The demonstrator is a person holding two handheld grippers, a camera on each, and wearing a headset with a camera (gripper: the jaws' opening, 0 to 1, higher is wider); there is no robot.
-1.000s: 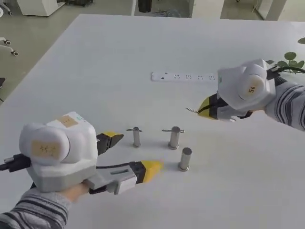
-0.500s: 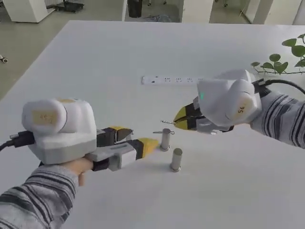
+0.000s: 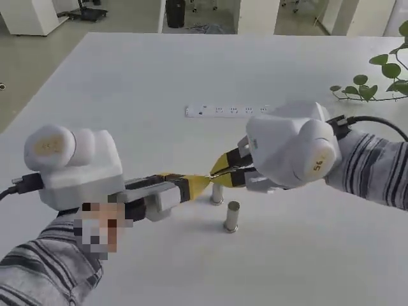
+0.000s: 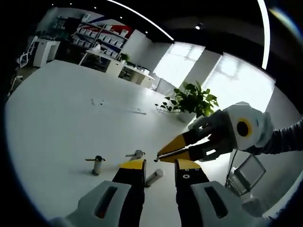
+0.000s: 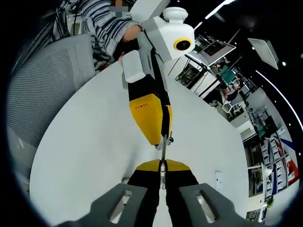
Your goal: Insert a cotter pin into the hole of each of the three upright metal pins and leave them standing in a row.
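cotter pin (image 5: 163, 155) first: it's pinched in the right hand-held gripper (image 3: 222, 169), jaws closed down on it. its long axis runs straight out along those jaws, roughly level with the desk (image 3: 127, 95), free end aimed at the left hand-held gripper (image 4: 159, 163).

the target is the bare pin (image 3: 232, 217), upright on the desk with no cotter through it. from the bare pin, the cotter's tip sits up and away from the person, hovering over the middle pin (image 3: 217, 194) just beside it (that one looks already pinned, going by the left gripper view). so the gap to close, as i read it, is down and toward the person, with the wire held level to meet the cross hole. the hole itself is too small to make out, so which way it faces is a guess.

the left hand-held gripper comes in from the bare pin's left, jaws at a middling gap and empty. in its own view the bare pin lines up between the two jaws but ahead of them, untouched. the far pin (image 4: 97, 164), cotter through its top, stands further off on that same side of the bare pin.

nearer hand? close call: right tips above the bare pin, left tips beside it, both near, neither touching. i'd expect the left to steady the bare pin while the right threads.
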